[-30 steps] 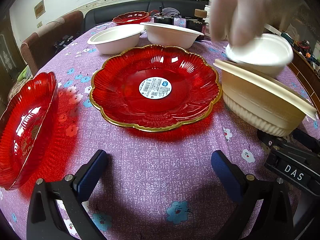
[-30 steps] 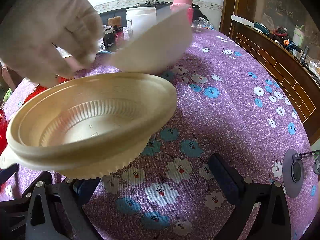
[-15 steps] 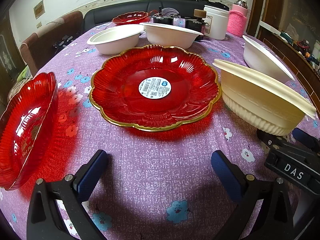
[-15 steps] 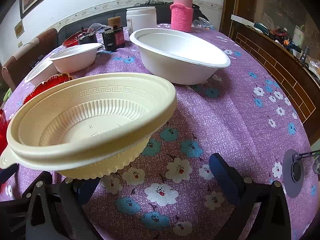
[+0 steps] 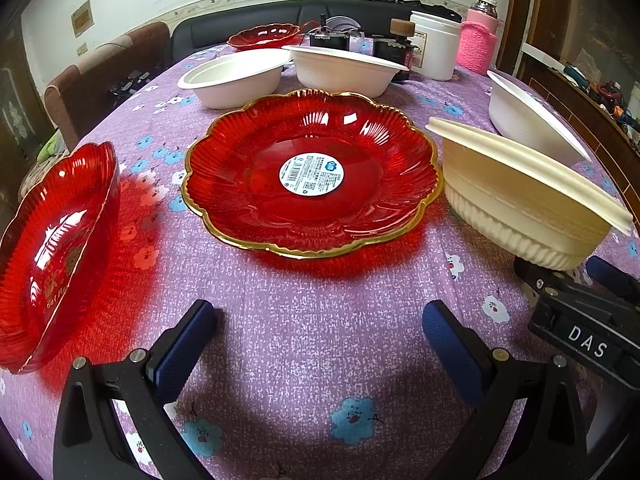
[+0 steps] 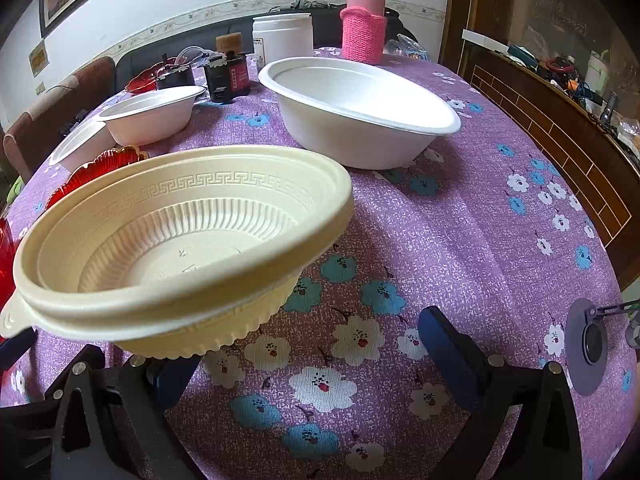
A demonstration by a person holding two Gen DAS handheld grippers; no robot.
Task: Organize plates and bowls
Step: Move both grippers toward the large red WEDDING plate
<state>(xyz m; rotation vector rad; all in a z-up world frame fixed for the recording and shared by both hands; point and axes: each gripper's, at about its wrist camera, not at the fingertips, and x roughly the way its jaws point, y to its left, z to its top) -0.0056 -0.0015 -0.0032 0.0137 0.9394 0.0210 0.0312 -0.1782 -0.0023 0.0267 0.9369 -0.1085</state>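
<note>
Right now my left gripper [image 5: 318, 344] hangs low over the purple flowered tablecloth [image 5: 320, 304], its blue-padded fingers [image 5: 182, 346] spread wide with nothing between them. Straight ahead of it lies the big red plate [image 5: 312, 172] with a gold scalloped rim and a round white sticker in its middle. To the left a second red dish [image 5: 56, 244] sits at the table's edge, its near rim looking tipped up in this fisheye view. Behind the big plate stand two white bowls [image 5: 236, 76], side by side, and a small red bowl [image 5: 264, 36] farther back.

My right gripper [image 6: 316, 350] is also released, jaws apart. The cream ribbed bowl [image 6: 180, 240] sits just in front of its left finger [image 6: 168, 376]; I cannot tell whether that finger touches the bowl's base. The bowl's rim looks tilted, higher on the far side. Beyond it a large white bowl [image 6: 360, 116] rests upright on the cloth, well apart from the cream one. At the far end stand a white jar [image 6: 283, 36] and a bottle in a pink knitted sleeve [image 6: 364, 32].
</note>
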